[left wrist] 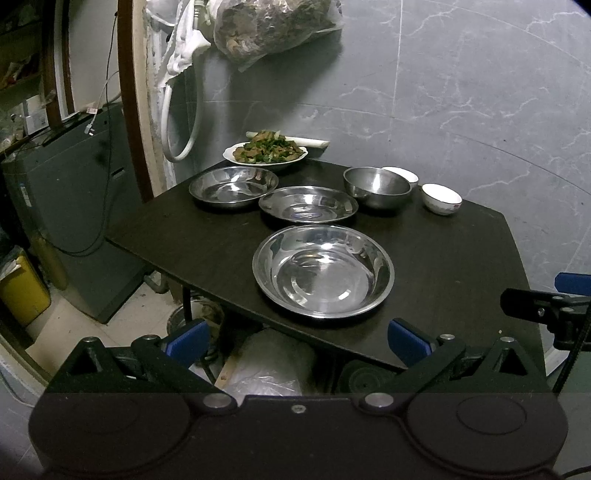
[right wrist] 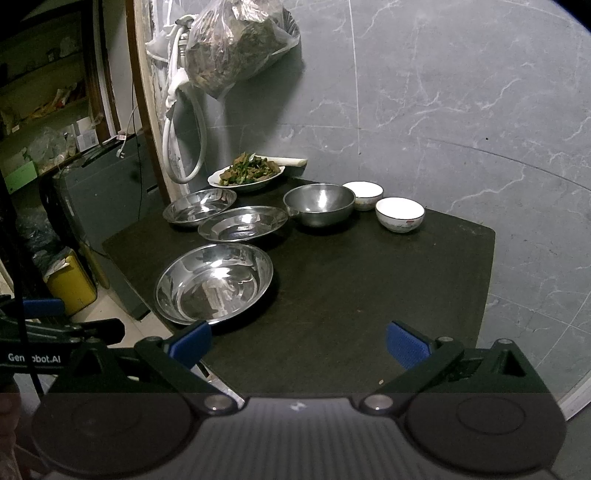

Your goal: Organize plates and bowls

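On the dark table (left wrist: 192,236) (right wrist: 351,295) lie three steel plates: a large near one (left wrist: 323,271) (right wrist: 214,282), a middle one (left wrist: 308,204) (right wrist: 242,223) and a far left one (left wrist: 233,183) (right wrist: 199,205). A deep steel bowl (left wrist: 377,186) (right wrist: 319,204) stands to their right, with two white bowls, one behind it (left wrist: 402,173) (right wrist: 364,194) and one nearer (left wrist: 441,198) (right wrist: 400,213). My left gripper (left wrist: 299,341) is open and empty at the table's near edge, before the large plate. My right gripper (right wrist: 299,343) is open and empty over the near table edge.
A white plate of cooked food (left wrist: 265,152) (right wrist: 246,173) sits at the table's far edge by the grey marble wall. A plastic bag (left wrist: 271,26) and a white hose (left wrist: 181,122) hang above. A grey appliance (left wrist: 70,192) and a yellow bin (left wrist: 22,288) stand left of the table.
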